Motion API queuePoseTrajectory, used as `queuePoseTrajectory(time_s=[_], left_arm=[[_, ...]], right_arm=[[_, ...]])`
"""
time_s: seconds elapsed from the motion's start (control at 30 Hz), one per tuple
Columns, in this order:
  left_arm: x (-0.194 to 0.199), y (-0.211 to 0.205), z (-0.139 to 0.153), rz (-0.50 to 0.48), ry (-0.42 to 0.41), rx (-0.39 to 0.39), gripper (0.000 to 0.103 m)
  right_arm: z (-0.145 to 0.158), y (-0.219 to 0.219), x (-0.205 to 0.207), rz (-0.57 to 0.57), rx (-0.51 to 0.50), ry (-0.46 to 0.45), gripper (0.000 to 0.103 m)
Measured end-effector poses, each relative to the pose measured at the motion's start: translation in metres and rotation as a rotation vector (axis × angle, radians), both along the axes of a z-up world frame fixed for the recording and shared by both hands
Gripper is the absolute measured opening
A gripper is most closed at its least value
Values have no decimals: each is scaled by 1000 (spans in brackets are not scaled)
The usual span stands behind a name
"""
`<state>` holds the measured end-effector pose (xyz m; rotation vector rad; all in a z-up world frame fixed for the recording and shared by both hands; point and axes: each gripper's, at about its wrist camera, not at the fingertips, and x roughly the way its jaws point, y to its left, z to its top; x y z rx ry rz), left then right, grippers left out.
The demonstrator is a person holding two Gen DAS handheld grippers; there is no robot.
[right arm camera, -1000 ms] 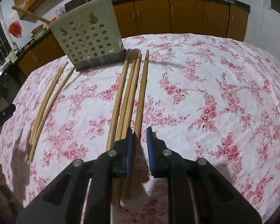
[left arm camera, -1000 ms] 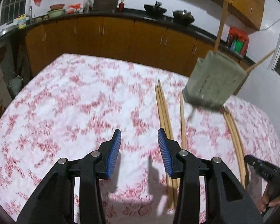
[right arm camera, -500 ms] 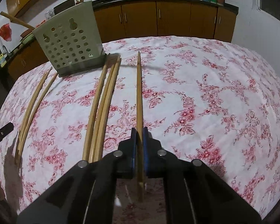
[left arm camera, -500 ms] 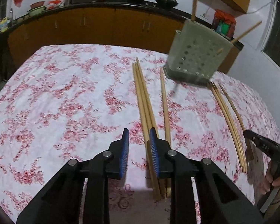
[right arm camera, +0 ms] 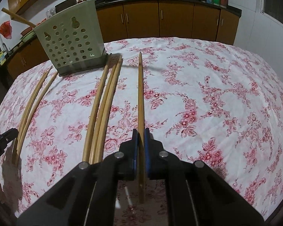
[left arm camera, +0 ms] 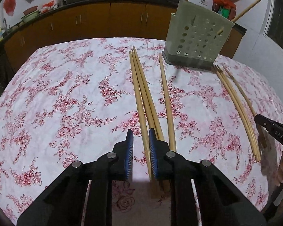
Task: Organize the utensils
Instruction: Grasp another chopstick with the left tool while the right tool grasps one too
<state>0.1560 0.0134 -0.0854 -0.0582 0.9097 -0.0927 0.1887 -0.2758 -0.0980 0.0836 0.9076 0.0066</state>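
My right gripper (right arm camera: 139, 137) is clenched on one chopstick (right arm camera: 141, 94). My left gripper (left arm camera: 141, 141) is closing, with the leftmost stick of the bundle (left arm camera: 141, 98) between its pads, not yet pinched. The holder (left arm camera: 196, 35) stands by the table's (left arm camera: 47, 94) far edge. Step: pickup. Next, I judge: lift, tip upright, drop into holder.

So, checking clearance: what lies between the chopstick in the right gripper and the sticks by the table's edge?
Three chopsticks lying side by side, clearest in the right wrist view.
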Motion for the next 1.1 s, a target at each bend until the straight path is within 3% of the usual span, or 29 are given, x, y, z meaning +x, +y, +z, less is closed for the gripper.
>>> queuePoseTrajectory(time_s=[0.23, 0.57, 1.1], left_arm=[[4, 0, 0, 6, -3, 5, 8], [22, 34, 2, 99, -8, 3, 8], [21, 38, 1, 76, -23, -3, 8]], right_arm=[[-1, 5, -2, 20, -3, -8, 10], [-2, -6, 8, -15, -20, -28, 9], [-3, -11, 6, -21, 11, -47, 9]])
